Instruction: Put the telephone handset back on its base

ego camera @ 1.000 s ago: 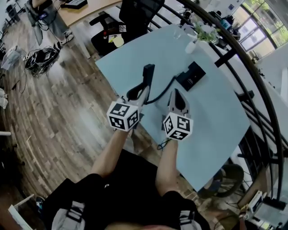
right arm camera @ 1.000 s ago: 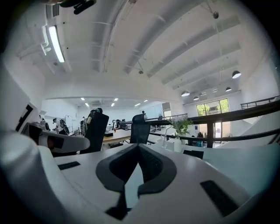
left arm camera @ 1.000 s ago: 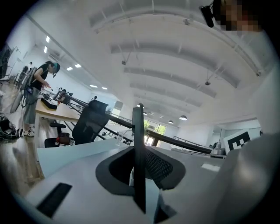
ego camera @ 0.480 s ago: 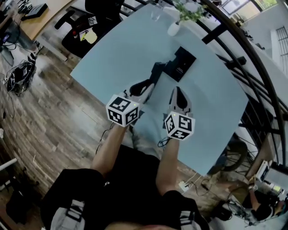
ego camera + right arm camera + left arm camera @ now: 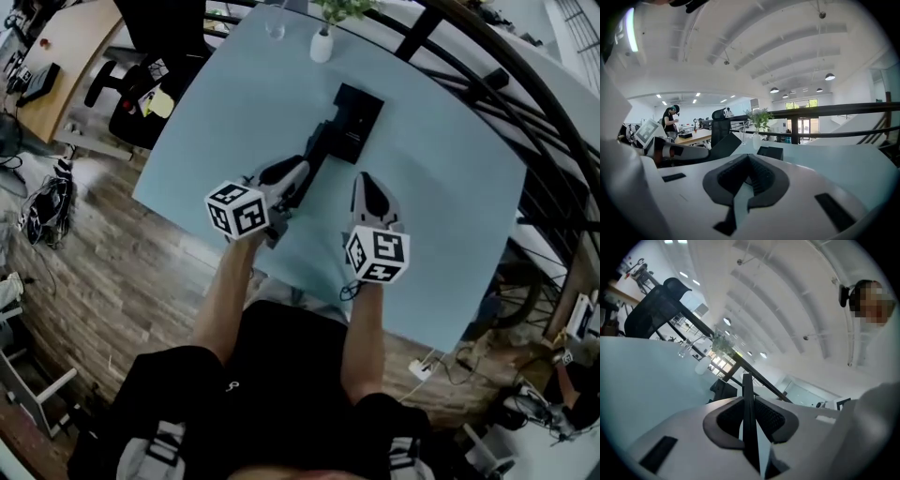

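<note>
The black telephone base [image 5: 354, 120] sits on the light blue table [image 5: 441, 187], towards its far side. My left gripper [image 5: 292, 176] is shut on the black handset [image 5: 317, 153], which points up toward the base, its far end close to the base's near left edge. In the left gripper view the handset [image 5: 747, 394] shows as a thin dark blade between the pads, with the base [image 5: 723, 389] beyond. My right gripper [image 5: 367, 181] hovers just right of the handset, shut with nothing in it. The right gripper view shows the base [image 5: 769, 152] ahead and the handset [image 5: 723, 145] at left.
A white vase with a green plant [image 5: 322, 43] and a clear glass [image 5: 275, 24] stand at the table's far edge. A black office chair [image 5: 169, 37] is beyond the table at left. A dark railing [image 5: 562, 141] curves along the right. Wooden floor lies to the left.
My left gripper has carried the handset forward and right, from well left of the base to right beside it. The right gripper stayed alongside, shut. The head camera now looks more squarely over the table.
</note>
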Tool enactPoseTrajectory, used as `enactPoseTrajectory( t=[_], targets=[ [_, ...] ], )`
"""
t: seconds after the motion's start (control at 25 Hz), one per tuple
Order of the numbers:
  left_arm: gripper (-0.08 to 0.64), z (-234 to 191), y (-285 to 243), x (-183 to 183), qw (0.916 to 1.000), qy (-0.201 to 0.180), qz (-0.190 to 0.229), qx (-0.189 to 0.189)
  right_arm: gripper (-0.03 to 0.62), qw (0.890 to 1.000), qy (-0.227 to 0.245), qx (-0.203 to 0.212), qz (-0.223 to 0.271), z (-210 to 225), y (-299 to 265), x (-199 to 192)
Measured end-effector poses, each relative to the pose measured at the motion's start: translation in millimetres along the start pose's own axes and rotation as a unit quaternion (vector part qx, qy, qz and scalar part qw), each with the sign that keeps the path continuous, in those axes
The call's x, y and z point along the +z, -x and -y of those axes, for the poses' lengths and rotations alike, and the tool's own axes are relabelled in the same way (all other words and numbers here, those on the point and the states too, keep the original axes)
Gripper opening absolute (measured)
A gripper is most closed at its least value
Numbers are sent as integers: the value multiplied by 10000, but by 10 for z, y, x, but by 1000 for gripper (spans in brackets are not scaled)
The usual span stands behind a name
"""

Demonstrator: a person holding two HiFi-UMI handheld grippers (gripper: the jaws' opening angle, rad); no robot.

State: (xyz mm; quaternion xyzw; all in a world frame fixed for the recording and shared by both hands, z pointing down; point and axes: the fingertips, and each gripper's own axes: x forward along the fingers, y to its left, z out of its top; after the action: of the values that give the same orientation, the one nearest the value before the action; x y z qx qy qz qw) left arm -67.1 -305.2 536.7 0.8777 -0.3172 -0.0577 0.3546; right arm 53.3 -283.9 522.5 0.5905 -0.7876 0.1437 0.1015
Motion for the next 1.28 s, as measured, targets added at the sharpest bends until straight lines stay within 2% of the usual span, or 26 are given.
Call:
enactPoseTrajectory(
  t=[0.08, 0.32, 0.56, 0.96, 1.28],
  targets=[
    [69, -95, -120, -5, 9999, 132, 7, -11, -6, 10000, -27, -54, -19, 141, -55, 2],
    [69, -296, -459, 57, 9997, 198, -125, -39, -6, 9999, -36, -91, -30, 365, -218, 93],
    [69, -600, -810, 160, 9976, 667, 12, -182, -6, 9998, -13, -165, -140, 538, -393, 72],
    [69, -957, -1379, 191, 9927, 1145, -12, -366, -6, 9979, -160, -515, -347, 955, -440, -80],
    [69, -1143, -1640, 111, 9903, 1295, -146, -488, -6, 9961, -245, -672, -511, 1085, -495, -244]
  ],
)
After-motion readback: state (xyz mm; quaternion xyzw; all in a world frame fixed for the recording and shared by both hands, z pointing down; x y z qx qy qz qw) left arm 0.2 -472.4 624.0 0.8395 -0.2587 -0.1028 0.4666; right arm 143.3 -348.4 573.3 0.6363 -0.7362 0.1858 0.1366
